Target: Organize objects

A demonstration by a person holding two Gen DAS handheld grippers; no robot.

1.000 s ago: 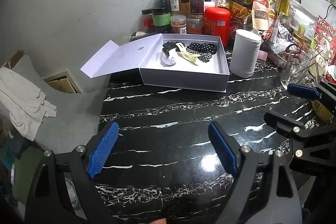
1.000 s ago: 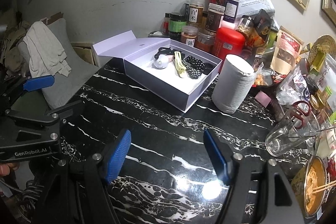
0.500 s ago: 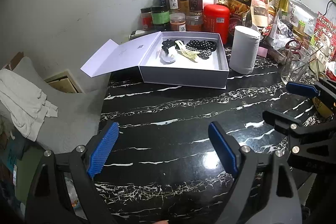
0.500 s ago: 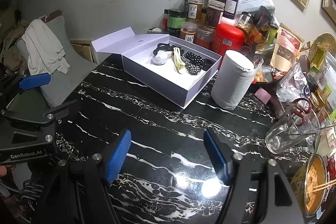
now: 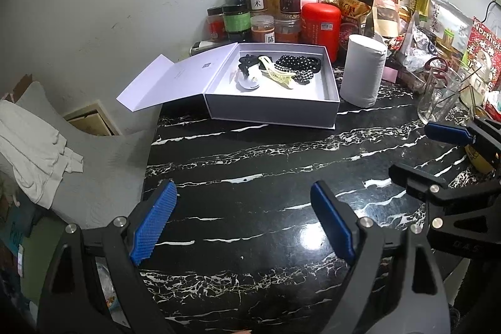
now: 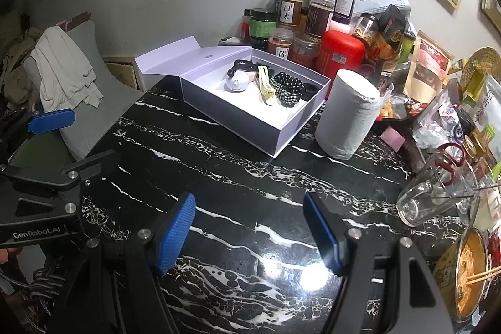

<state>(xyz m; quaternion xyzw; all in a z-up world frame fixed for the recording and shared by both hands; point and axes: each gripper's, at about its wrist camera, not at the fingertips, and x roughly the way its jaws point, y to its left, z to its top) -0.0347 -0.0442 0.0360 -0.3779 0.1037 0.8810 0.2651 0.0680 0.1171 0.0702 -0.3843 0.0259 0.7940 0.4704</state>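
Observation:
An open lavender box [image 5: 275,110] [image 6: 250,121] sits at the back of the black marble table [image 5: 250,165], its lid [image 5: 175,77] folded out to the left. Inside lie a white round object [image 5: 249,80] [image 6: 237,81], a pale yellow hair clip [image 5: 277,72] [image 6: 265,85], a black clip [image 5: 247,61] and black dotted scrunchies [image 5: 296,66] [image 6: 286,88]. My left gripper [image 5: 244,221] is open and empty over the table's near part. My right gripper [image 6: 250,230] is open and empty too, to the right of the left one.
A paper towel roll [image 5: 363,69] [image 6: 347,115] stands right of the box. Spice jars [image 5: 266,8], a red canister [image 5: 321,27] and snack bags crowd the back. A glass with scissors [image 6: 435,187] and a noodle bowl [image 6: 469,271] are at the right. A grey cushion [image 5: 103,165] lies at the left.
Both grippers have drawn back slightly from the box, which sits a little farther away in both views. Both stay open and empty.

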